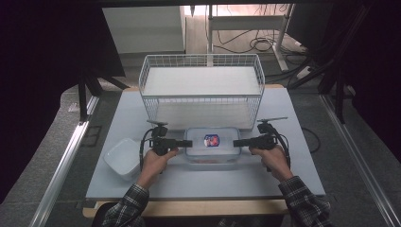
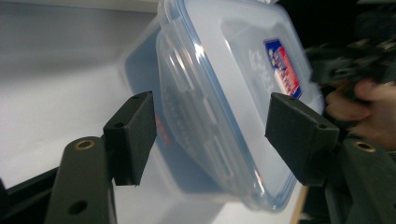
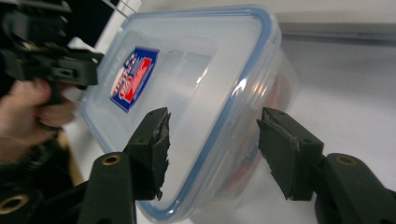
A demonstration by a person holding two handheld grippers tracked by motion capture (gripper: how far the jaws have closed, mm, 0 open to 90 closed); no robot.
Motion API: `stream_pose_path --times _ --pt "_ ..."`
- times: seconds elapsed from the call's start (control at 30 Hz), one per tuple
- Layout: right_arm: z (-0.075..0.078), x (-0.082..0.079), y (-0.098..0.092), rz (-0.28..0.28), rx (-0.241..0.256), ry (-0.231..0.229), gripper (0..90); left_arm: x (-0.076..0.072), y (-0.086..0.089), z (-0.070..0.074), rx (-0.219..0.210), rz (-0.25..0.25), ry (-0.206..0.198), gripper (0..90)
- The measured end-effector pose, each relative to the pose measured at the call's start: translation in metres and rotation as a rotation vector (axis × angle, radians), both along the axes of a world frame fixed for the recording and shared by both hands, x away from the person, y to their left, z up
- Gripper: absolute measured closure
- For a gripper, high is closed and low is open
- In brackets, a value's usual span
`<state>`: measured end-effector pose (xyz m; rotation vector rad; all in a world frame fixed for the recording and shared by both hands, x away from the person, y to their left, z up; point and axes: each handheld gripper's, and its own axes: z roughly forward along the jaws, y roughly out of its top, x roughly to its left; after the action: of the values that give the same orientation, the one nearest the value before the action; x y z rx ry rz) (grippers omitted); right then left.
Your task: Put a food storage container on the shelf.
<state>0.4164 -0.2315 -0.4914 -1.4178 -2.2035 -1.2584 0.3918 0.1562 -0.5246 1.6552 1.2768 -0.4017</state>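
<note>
Clear plastic container (image 1: 212, 147) with a blue-rimmed lid and a red-and-blue label (image 1: 212, 140) sits on the pale table (image 1: 203, 182), centre, just near of the white wire basket (image 1: 202, 90). Something red shows through its near wall, too blurred to tell what.

Left gripper (image 1: 187, 143) is at the container's left end, held in the person's left hand (image 1: 155, 161). In the left gripper view its jaws stand wide apart with the container's end (image 2: 219, 112) between them; the pads (image 2: 133, 135) look clear of the plastic, not clamped.

Right gripper (image 1: 237, 142) is at the container's right end, held in the right hand (image 1: 274, 161). In the right gripper view its jaws are also spread, straddling the lid's corner and side wall (image 3: 205, 121); one pad (image 3: 154, 149) lies over the lid edge, but I cannot tell whether it is touching.

Both grippers point inward at each other across the container.

A white shallow dish (image 1: 124, 158) lies on the table left of the left hand, near the left edge. Plaid sleeves (image 1: 305, 205) come in from the near side.
</note>
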Motion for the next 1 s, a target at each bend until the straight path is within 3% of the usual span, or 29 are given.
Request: stream_pose_path --times 0.07,0.17,0.23,0.3,0.43,0.57,0.73,0.83,0.9,1.0 --pt "-0.003 0.006 -0.002 -0.001 0.033 0.046 43.0 0.003 -0.003 -0.003 -0.024 -0.032 0.03 35.1" --pt "-0.004 0.007 -0.005 -0.007 0.05 0.077 50.7 0.001 -0.004 0.0 -0.014 -0.021 0.038 34.6" --pt "-0.001 0.005 -0.008 -0.003 0.06 0.094 55.1 -0.004 -0.001 0.002 -0.034 -0.009 0.033 39.0" --pt "0.002 0.002 -0.01 0.001 0.066 0.091 58.3 -0.009 0.002 0.005 -0.041 -0.016 0.016 42.6" --pt "0.012 -0.013 -0.011 0.024 0.037 0.032 63.5 -0.02 0.006 0.008 -0.05 -0.033 -0.023 50.1" --pt "0.016 -0.022 -0.006 0.037 -0.016 -0.041 60.6 -0.025 0.004 0.011 -0.029 -0.037 -0.049 50.5" --pt "0.01 -0.016 -0.006 0.046 0.018 -0.042 54.9 -0.028 0.005 0.009 -0.028 -0.049 -0.061 50.8" --pt "0.01 -0.011 -0.006 0.069 0.012 -0.055 53.1 -0.028 0.006 0.008 -0.03 -0.056 -0.062 50.6" --pt "0.008 -0.007 -0.006 0.082 0.018 -0.034 47.5 -0.028 0.004 0.008 -0.023 -0.065 -0.076 51.0" --pt "0.001 -0.002 -0.01 0.086 0.093 0.031 48.4 -0.028 0.004 0.008 -0.029 -0.062 -0.068 50.8"
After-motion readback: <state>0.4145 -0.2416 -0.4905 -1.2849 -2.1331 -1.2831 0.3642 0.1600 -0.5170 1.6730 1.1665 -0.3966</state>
